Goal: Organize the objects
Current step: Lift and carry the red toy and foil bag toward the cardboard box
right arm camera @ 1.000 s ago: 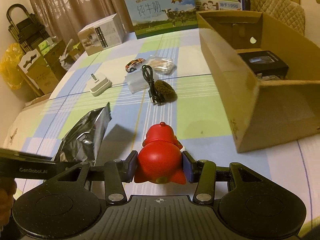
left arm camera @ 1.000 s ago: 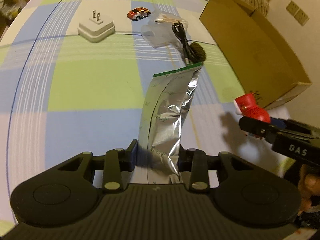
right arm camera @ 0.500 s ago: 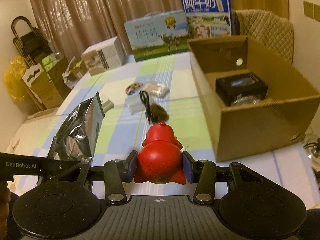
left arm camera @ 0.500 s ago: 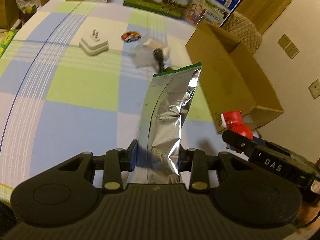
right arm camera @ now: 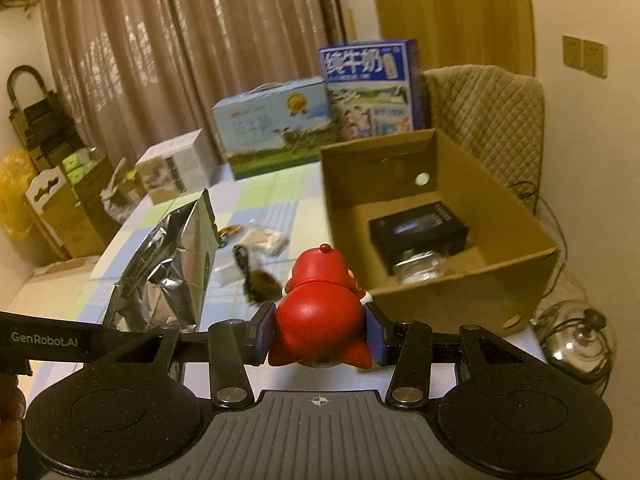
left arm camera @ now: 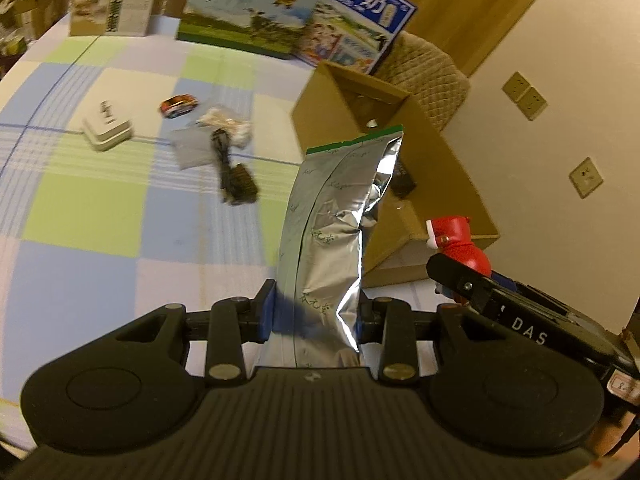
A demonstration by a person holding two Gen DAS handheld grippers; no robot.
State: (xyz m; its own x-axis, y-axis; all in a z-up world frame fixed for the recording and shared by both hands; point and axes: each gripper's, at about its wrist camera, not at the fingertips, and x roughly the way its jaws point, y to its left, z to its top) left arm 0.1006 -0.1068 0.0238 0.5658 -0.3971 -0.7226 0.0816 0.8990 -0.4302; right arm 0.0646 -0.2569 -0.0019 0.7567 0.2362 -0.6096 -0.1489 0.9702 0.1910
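Checked cloth in pale blue, green and white covers the table (left arm camera: pixel 100 208), the largest surface in view. Two printed milk cartons (right arm camera: pixel 372 88) and a small white box (right arm camera: pixel 172 168) stand along its far edge.

Cardboard box (right arm camera: pixel 440 280), open top, sits at the table's right side. Inside: a black box (right arm camera: pixel 418 228) with a clear wrapped item just in front of it, details unclear.

Foil pouch (left arm camera: pixel 332 232), silver with a green top edge, stands upright and crumpled in the left gripper (left arm camera: pixel 316 316). Jaws pinch its lower part from both sides. Pouch is held off the cloth, near the cardboard box's front left corner; its top overlaps the box opening in the left wrist view.

Red toy figure (right arm camera: pixel 320 308), rounded body, is clamped between the blue pads of the right gripper (right arm camera: pixel 320 328), jaws closed against its sides. It is in the air just in front of the box's near wall, right of the pouch.

Lying on the cloth, well apart from both grippers:
- white plug adapter (left arm camera: pixel 107 130), prongs up
- clear bag (left arm camera: pixel 192 148) with a black cable (left arm camera: pixel 226 168) across it, ending at a dark fuzzy lump (left arm camera: pixel 242 186)
- small packet, pale contents (left arm camera: pixel 228 128)
- toy car (left arm camera: pixel 179 105), orange and white, smallest item
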